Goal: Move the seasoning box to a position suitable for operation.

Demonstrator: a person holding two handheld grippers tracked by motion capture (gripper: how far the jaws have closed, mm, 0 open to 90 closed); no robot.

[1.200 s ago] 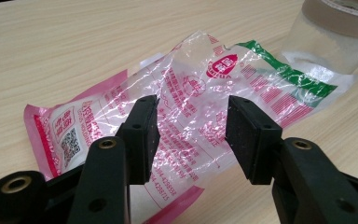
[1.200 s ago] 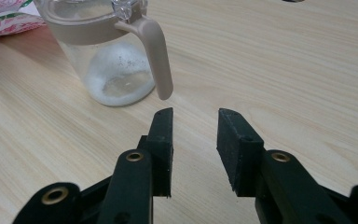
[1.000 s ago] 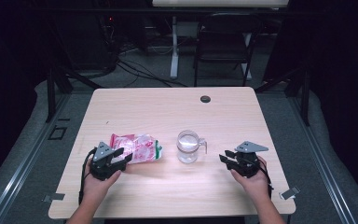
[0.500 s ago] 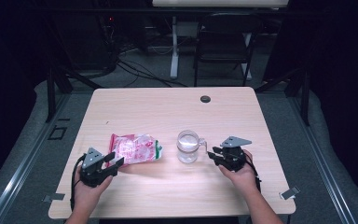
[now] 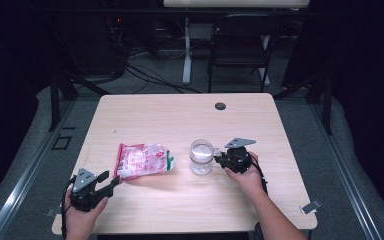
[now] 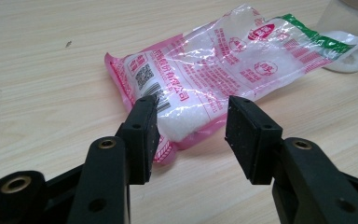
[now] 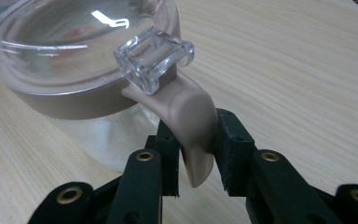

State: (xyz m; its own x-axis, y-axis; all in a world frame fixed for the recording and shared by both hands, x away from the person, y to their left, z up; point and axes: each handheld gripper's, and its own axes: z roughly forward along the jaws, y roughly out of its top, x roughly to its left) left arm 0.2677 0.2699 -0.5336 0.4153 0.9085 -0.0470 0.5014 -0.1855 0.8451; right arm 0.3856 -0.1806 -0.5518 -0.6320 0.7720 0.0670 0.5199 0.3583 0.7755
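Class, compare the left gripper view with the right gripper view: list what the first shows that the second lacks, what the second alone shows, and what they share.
Left gripper view alone: an open left gripper before a pink and clear bag of white granules with a barcode.

Right gripper view alone: the right gripper shut on the jar's beige handle, and a clear lid latch.

Both: the wooden table and the clear jar.

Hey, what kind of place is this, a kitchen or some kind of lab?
Probably a lab or recording studio, not a kitchen: a lone light wooden table lit amid dark surroundings, black cables on the grey floor behind it, and a black folding chair.
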